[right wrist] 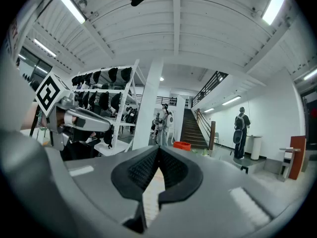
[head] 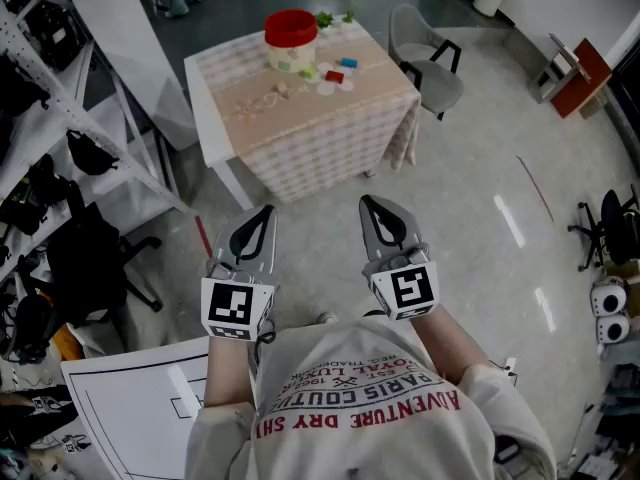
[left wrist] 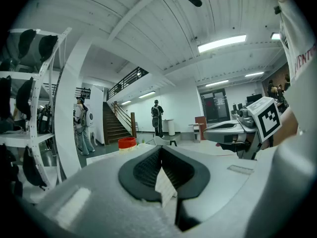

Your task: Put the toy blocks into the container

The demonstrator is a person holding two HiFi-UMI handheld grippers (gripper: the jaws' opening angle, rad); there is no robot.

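Standing well back from the tabletop (head: 290, 108), on a pale glossy floor (head: 470, 238). Holding the left gripper (head: 262, 212) and the right gripper (head: 371, 204) out in front, side by side and apart from each other, both pointing roughly level toward the tabletop and well short of it. Shut tight on the left: ribbed pads meeting at the tips in the left gripper view, nothing caught between. Same on the right: pads together at the tips in the right gripper view, only a thin wedge of gap lower down, nothing held. Over the tabletop, a checked cloth (head: 330, 153) hanging down the near side. Near the far edge, upright, the red-rimmed container (head: 291, 30). Just beside it, toward the near right, the toy blocks (head: 334, 76) lying loose and close together on the cloth: one blue, one red, one green and a couple of pale round pieces, all outside the container. Past the container, a small green plant (head: 325, 18). Right of the tabletop, a grey chair (head: 425, 58). Along the left, white shelving (head: 40, 118) hung with dark gear.
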